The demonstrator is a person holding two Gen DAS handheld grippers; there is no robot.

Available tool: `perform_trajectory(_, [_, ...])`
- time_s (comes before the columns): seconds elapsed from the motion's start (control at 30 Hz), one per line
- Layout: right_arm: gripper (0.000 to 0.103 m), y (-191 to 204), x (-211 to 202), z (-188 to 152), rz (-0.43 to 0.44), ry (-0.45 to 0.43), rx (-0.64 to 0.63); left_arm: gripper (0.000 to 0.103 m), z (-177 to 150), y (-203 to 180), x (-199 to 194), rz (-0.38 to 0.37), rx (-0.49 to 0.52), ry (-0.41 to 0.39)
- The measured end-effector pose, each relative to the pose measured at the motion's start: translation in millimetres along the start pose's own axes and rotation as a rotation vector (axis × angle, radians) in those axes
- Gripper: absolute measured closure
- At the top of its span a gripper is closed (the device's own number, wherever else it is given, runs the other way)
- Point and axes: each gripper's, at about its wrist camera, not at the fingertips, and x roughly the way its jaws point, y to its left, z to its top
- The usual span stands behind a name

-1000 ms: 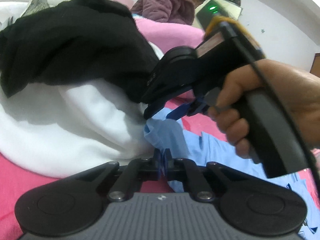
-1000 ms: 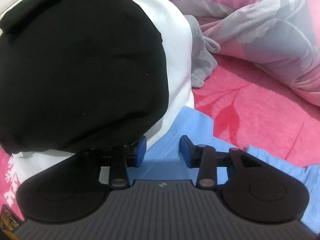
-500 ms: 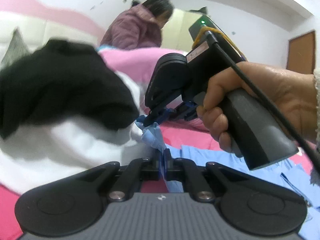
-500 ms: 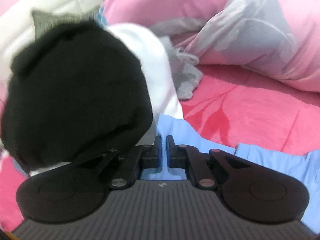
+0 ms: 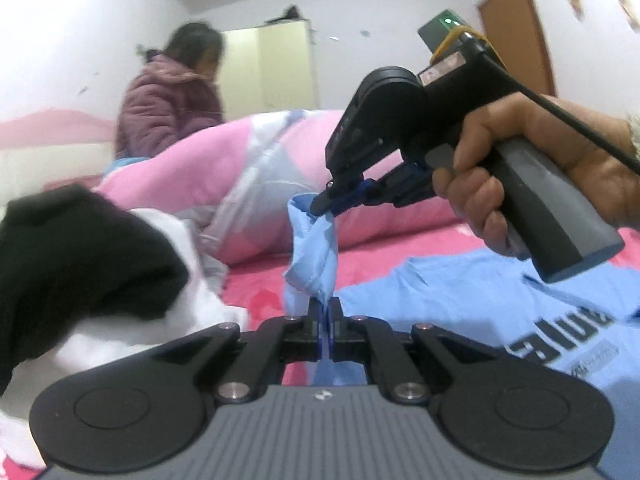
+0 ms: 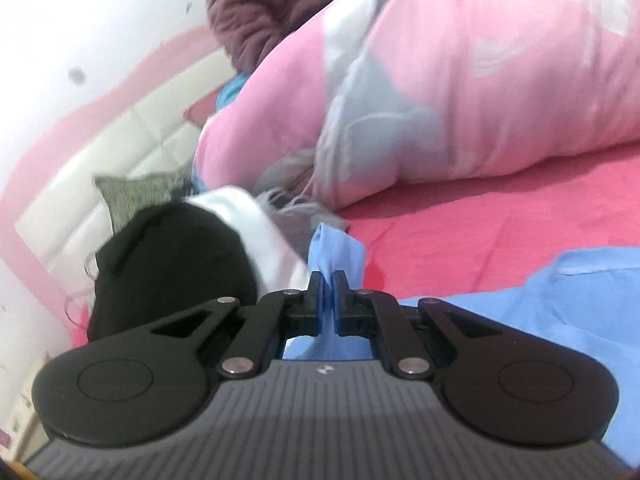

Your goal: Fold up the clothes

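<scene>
A light blue T-shirt point(image 5: 460, 304) with dark lettering lies on the pink-red bedsheet point(image 5: 264, 284). My left gripper point(image 5: 325, 305) is shut on a bunched edge of it. My right gripper point(image 5: 325, 205), held in a hand, is shut on the same fold higher up, lifting it off the bed. In the right wrist view the right gripper point(image 6: 328, 280) pinches the blue fabric point(image 6: 340, 248) between its blue pads, and the rest of the shirt point(image 6: 568, 292) spreads to the right.
A black garment point(image 5: 80, 256) lies on a white one point(image 5: 188, 280) at the left. A rolled pink and grey duvet point(image 5: 256, 176) lies behind. A person in a purple jacket point(image 5: 168, 104) sits at the back. A wardrobe and a door stand by the far wall.
My right gripper closed on the blue shirt's edge. Both grippers have risen with the fabric, and the views tilted up from the clothes pile to the room.
</scene>
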Motion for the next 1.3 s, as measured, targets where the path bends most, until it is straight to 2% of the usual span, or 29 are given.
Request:
perform_trajectory(0.3, [0.100,-90.7,-17.5,-36.2,-0.004,-0.044,0.216,0.097,-12.3,-36.0,22.8,-0.066,0.182,0.079])
perform_trajectory(0.43, [0.096,-124.6,-17.9,-54.0,-0.035,-0.048,0.331,0.082,-21.0,-37.9,16.6,-0.128,0.198,0.110])
perform_trajectory(0.57, [0.096,-137.9,-32.8,-61.3,-0.068,-0.060,0.376,0.080,-19.5,-27.9,2.4,-0.181,0.163,0.113])
perform_trajectory(0.7, [0.094,-112.8,-46.3,-55.5,-0.102,-0.025,0.264,0.079,-22.4,-15.7,-2.7,-0.147,0.116,0.144])
perform_trajectory(0.8, [0.090,-72.4,-43.9,-52.7,-0.133,0.024,0.072,0.079,-26.1,-9.7,10.4,-0.143,0.083,0.205])
perform_trajectory(0.93, [0.089,-5.1,-15.9,-61.2,-0.172,0.121,-0.299,0.078,-33.1,-6.6,24.3,-0.159,0.060,0.270])
perform_trajectory(1.03, [0.089,16.9,19.7,-69.3,-0.159,0.235,-0.423,0.078,-36.6,-2.8,27.2,-0.159,0.038,0.288])
perform_trajectory(1.17, [0.091,14.9,37.6,-80.8,-0.240,0.388,-0.511,0.078,-39.8,1.1,27.7,-0.165,0.019,0.295])
perform_trajectory(1.3, [0.089,-2.3,-9.5,-83.1,-0.358,0.413,-0.568,0.078,-40.4,5.3,28.1,-0.177,-0.006,0.300])
